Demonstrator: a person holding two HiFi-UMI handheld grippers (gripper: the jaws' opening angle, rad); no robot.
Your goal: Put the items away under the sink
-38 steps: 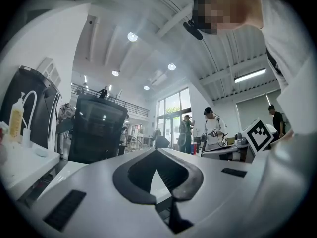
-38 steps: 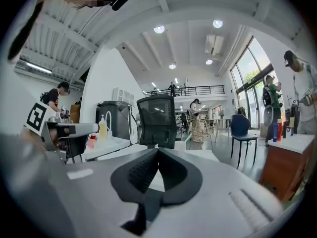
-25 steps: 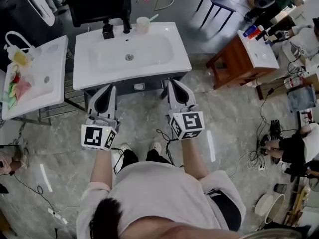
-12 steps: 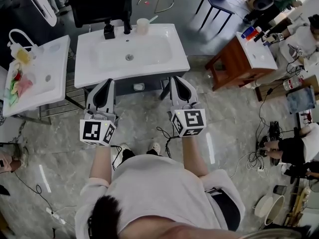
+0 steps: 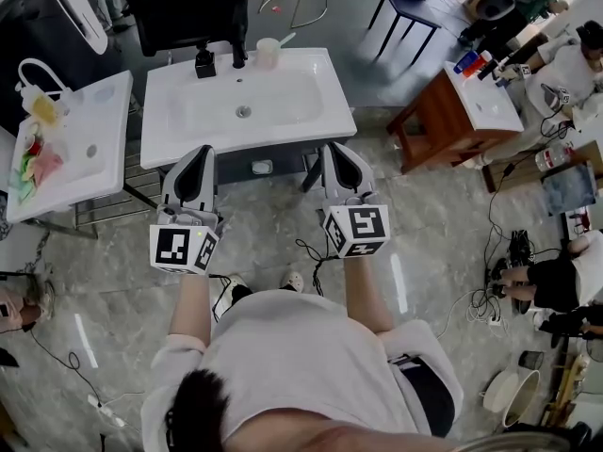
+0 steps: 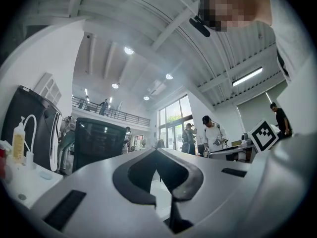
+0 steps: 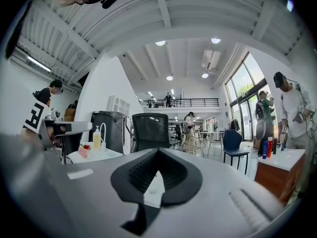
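A glossy white sink (image 5: 283,102) and a polished, marble-patterned floor (image 5: 443,243) are shown. The left hand-held gripper (image 5: 199,153) and right hand-held gripper (image 5: 334,151) are finished in matt grey plastic.

Dark hair (image 5: 202,411), pale short-sleeved T-shirt (image 5: 306,356), grey left tongs (image 5: 199,151), grey right tongs (image 5: 333,149) (black-and-white marker cubes (image 5: 184,250))

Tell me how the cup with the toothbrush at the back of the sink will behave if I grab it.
The cup looks small, so it is probably light. The toothbrush leaning out past its rim likely makes it apt to tip. It stands on the sink's glossy back ledge, so a push may make it skid.
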